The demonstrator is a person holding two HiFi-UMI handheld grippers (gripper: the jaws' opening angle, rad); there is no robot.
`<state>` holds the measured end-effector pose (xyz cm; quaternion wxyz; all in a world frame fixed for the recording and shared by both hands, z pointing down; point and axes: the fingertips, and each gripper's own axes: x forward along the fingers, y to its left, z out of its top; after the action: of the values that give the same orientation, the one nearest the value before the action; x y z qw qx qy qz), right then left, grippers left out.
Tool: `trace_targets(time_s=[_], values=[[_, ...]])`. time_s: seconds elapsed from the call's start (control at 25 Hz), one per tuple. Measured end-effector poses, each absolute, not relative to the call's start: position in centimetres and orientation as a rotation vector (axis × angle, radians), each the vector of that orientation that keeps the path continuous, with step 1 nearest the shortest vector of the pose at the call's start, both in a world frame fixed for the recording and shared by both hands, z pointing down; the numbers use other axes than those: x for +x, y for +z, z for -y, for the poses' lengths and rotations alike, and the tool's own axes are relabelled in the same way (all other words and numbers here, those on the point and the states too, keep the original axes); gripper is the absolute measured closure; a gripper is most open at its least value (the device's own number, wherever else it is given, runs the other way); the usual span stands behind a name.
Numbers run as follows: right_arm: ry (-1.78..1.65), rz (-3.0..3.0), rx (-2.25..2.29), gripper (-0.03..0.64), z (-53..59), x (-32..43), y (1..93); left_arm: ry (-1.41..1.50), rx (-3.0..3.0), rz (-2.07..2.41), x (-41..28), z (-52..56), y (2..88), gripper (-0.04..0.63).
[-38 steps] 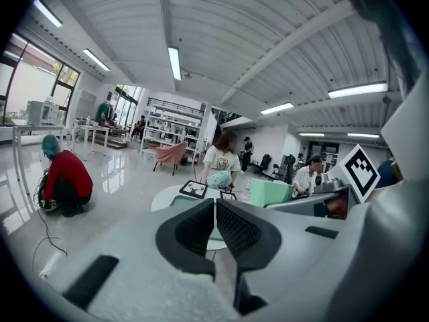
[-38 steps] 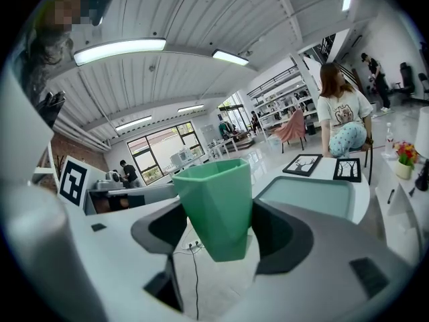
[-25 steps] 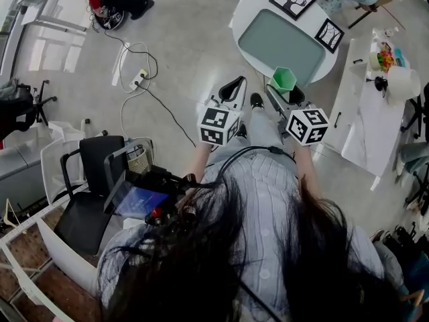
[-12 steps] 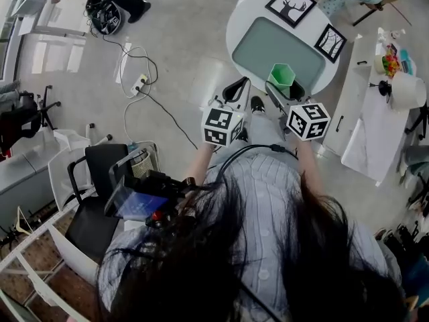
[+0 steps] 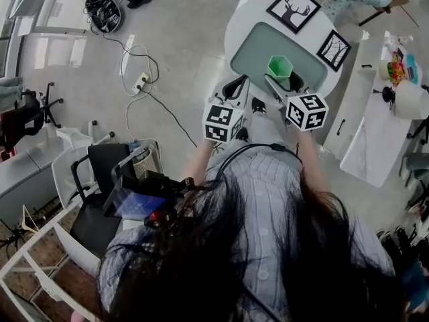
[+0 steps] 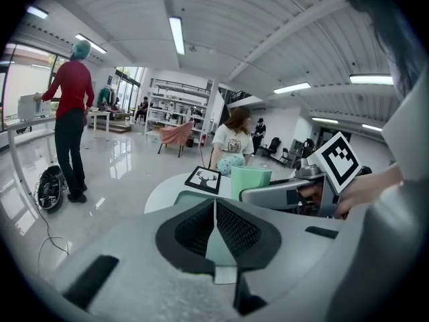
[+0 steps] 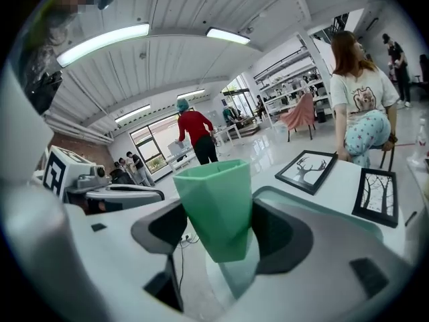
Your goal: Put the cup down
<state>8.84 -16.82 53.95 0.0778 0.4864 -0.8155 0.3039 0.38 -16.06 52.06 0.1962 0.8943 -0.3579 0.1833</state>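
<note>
Nearest, the left gripper point(image 6: 214, 224) is clenched on nothing. Just right of it, the right gripper point(image 5: 283, 84) grasps the green cup point(image 7: 218, 200) upright, over the near edge of the round table point(image 5: 232, 27). Best to carry it farther over the grey-green mat point(image 5: 268, 42), lower it level, then release.

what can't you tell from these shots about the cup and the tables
- Inside of the cup: in the right gripper view its own rim blocks it; in the head view it is too small.
- Gap between cup and round table: the head view looks steeply down, so it is unreadable.
- Small things on the side table: head view, too small.
</note>
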Motion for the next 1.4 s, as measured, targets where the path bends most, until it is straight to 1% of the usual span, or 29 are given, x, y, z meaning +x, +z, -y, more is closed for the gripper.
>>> trace_targets(time_s=[0.68,1.4], values=[[0.769,2.448,1.297,0.302,24.9,8.9,59.0,0.563,2.439,1.028,1.5,19.6,54.4,0.578],[0.770,2.350,1.201,0.302,28.1,8.5,65.2,0.571,2.364,1.122,-0.2,21.5,55.1,0.578]])
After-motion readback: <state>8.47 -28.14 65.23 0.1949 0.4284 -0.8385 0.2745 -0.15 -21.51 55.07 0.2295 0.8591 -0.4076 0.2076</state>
